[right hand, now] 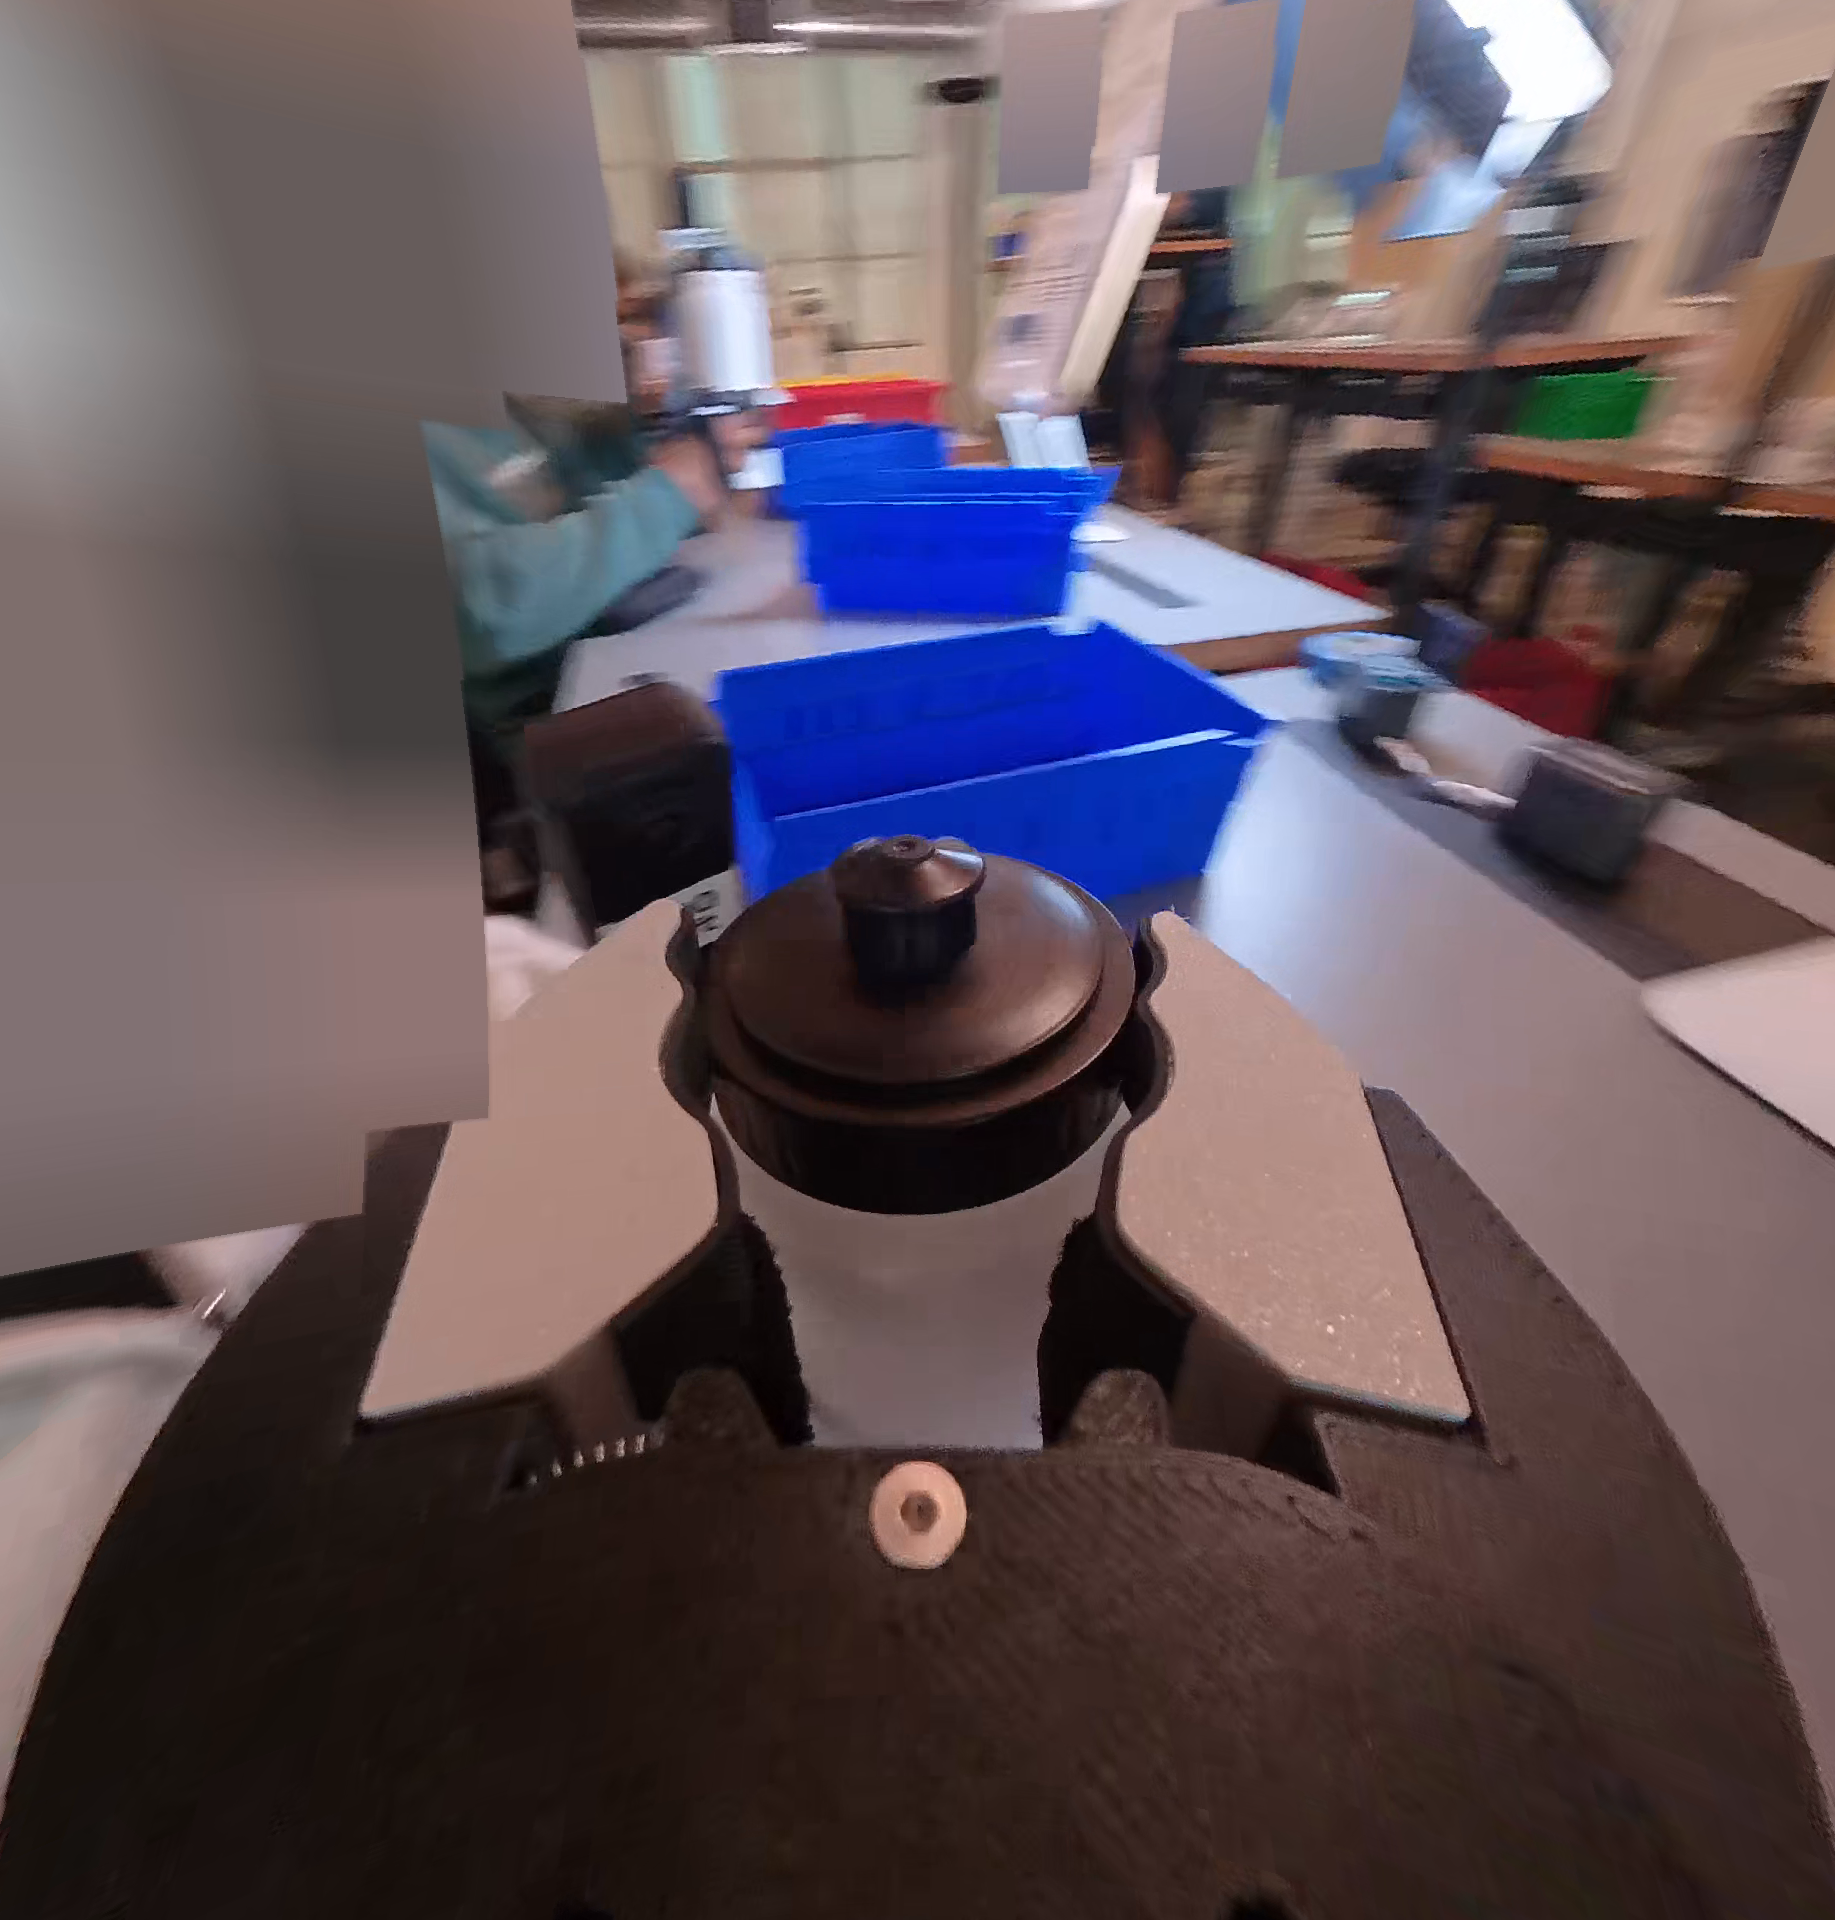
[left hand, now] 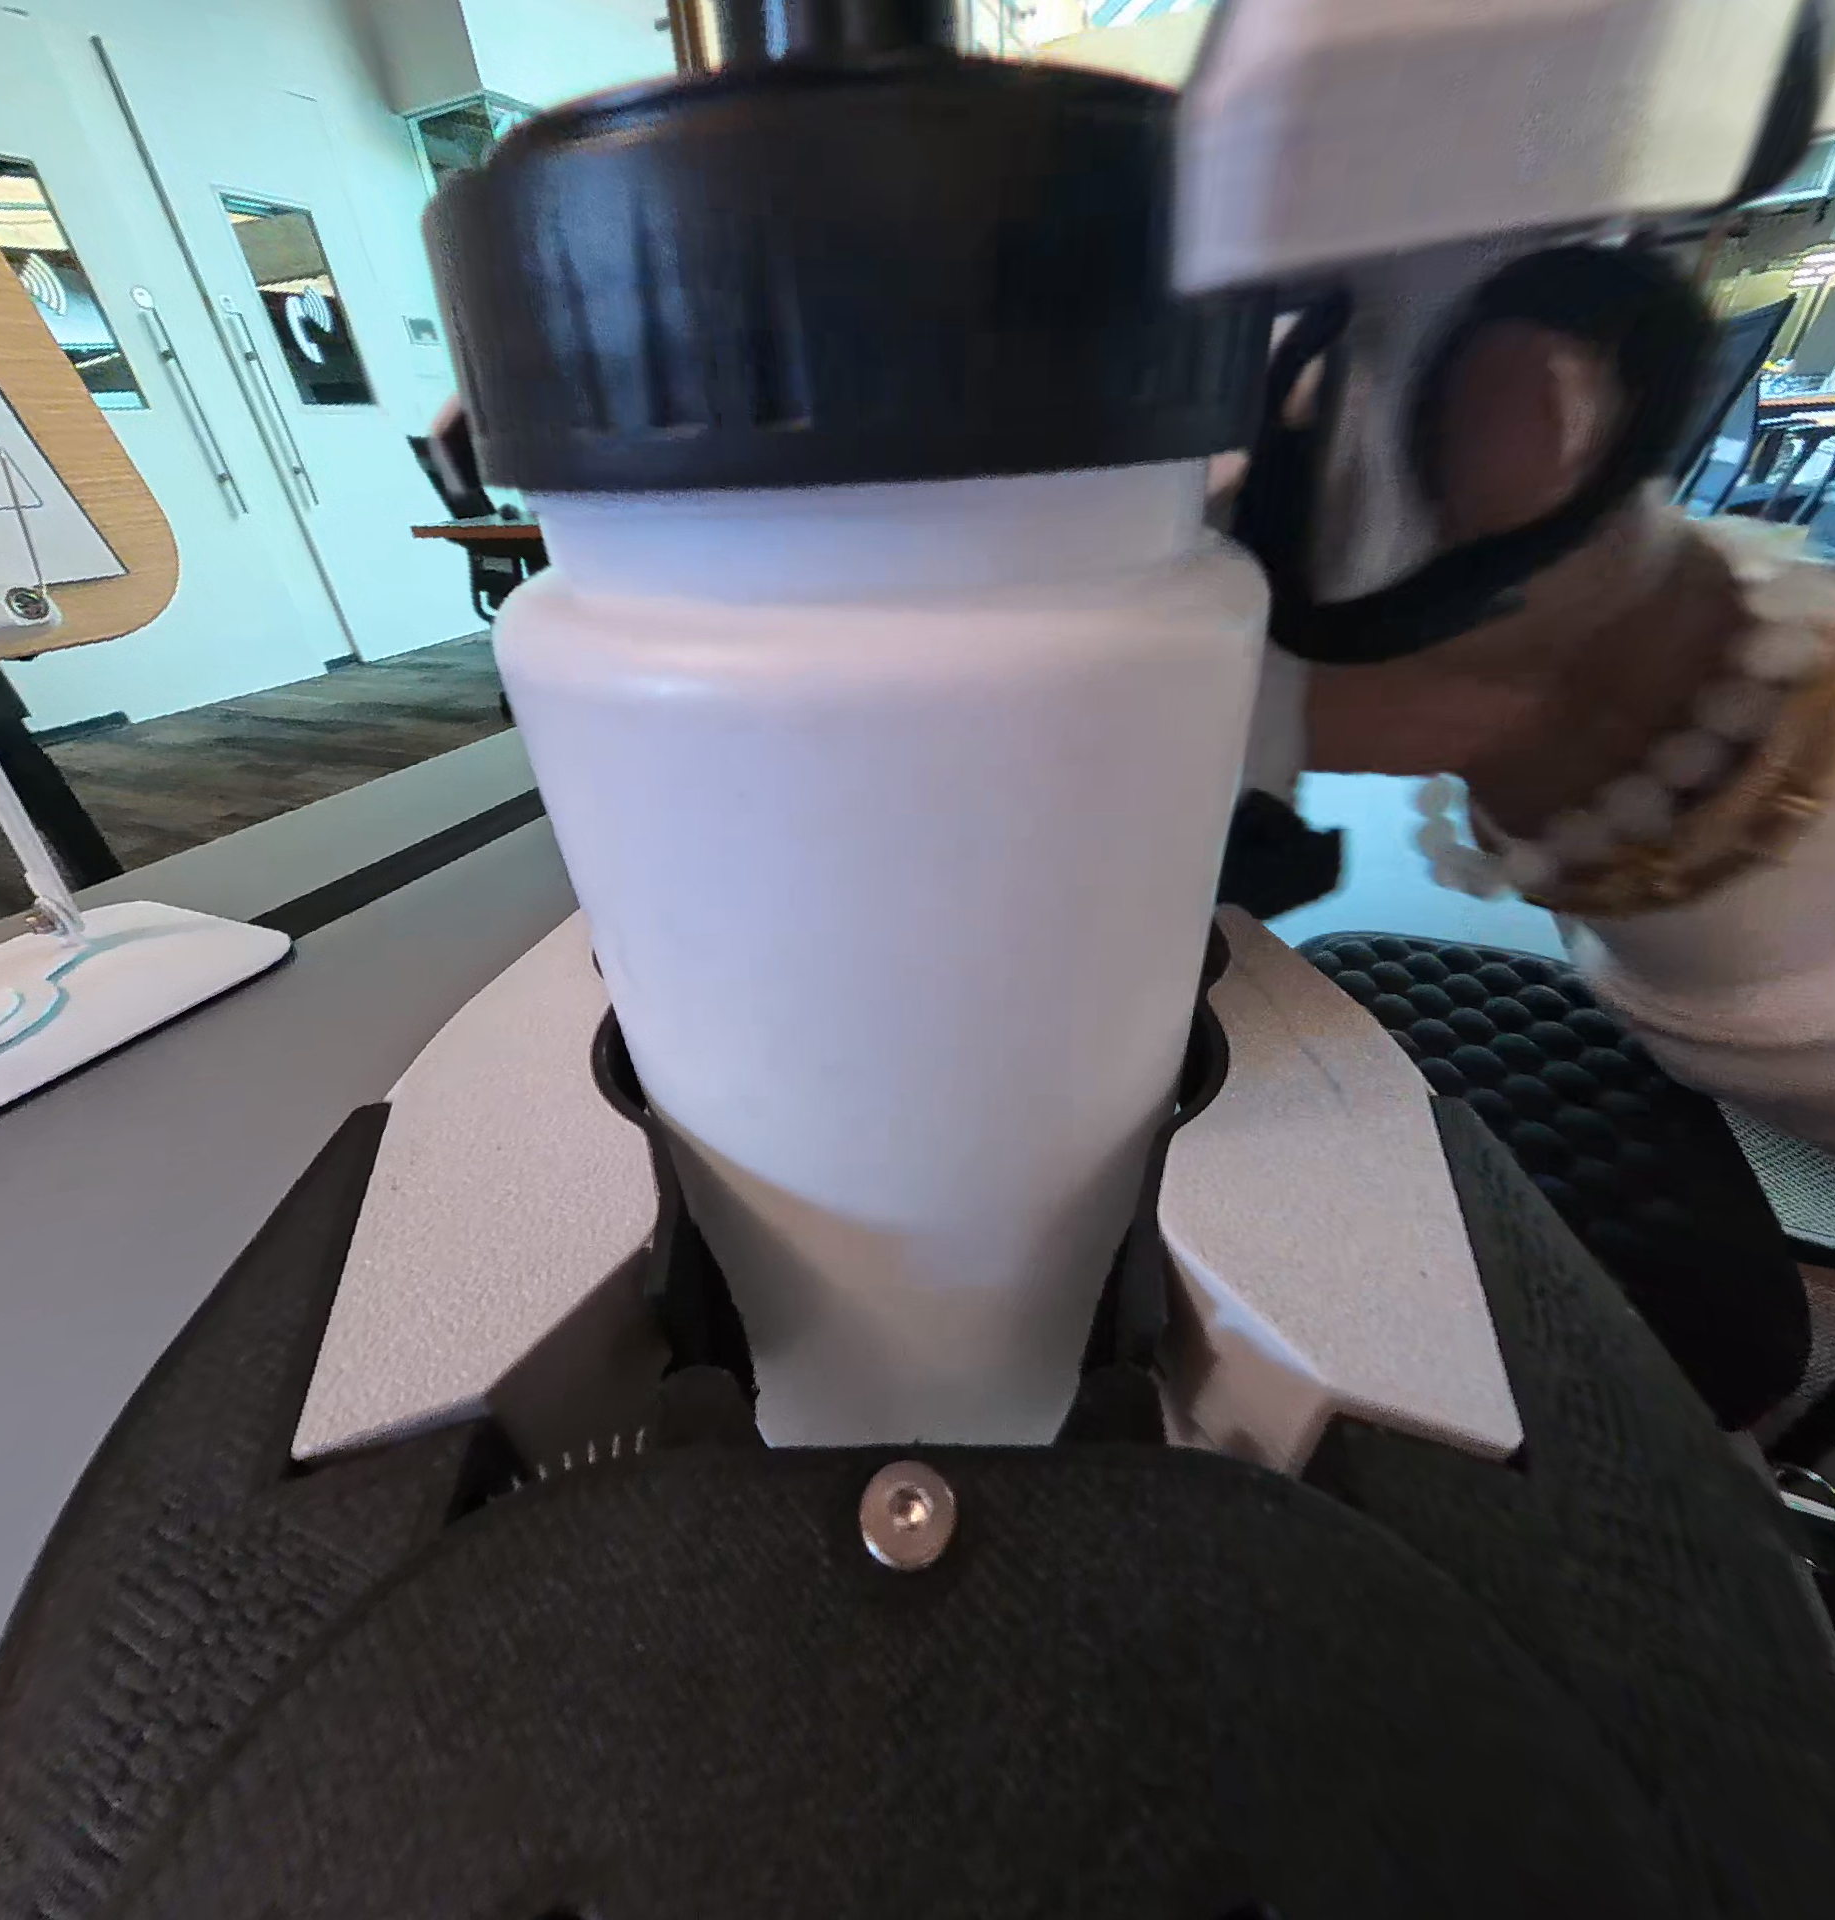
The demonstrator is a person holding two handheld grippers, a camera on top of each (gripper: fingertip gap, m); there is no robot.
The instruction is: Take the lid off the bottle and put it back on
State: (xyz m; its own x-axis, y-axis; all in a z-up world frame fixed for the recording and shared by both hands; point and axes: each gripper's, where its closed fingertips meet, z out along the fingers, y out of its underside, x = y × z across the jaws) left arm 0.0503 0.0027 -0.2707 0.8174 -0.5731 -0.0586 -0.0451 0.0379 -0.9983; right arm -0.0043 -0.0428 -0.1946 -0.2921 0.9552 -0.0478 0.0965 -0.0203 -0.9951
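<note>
Left hand-held gripper (left hand: 908, 1101) clamped the white plastic bottle (left hand: 882, 862) upright by its body. Right hand-held gripper (right hand: 908, 1023) closed around the black ribbed screw lid (right hand: 908, 1049) (seated on the neck), blue plastic bin (right hand: 986, 748) beyond.

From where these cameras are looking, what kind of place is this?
Probably an office-style lab or workroom. Blue plastic bins stand in a row on long grey tables, stocked shelving lines one side, and glass-panelled doors with desks and mesh chairs show on the other.
</note>
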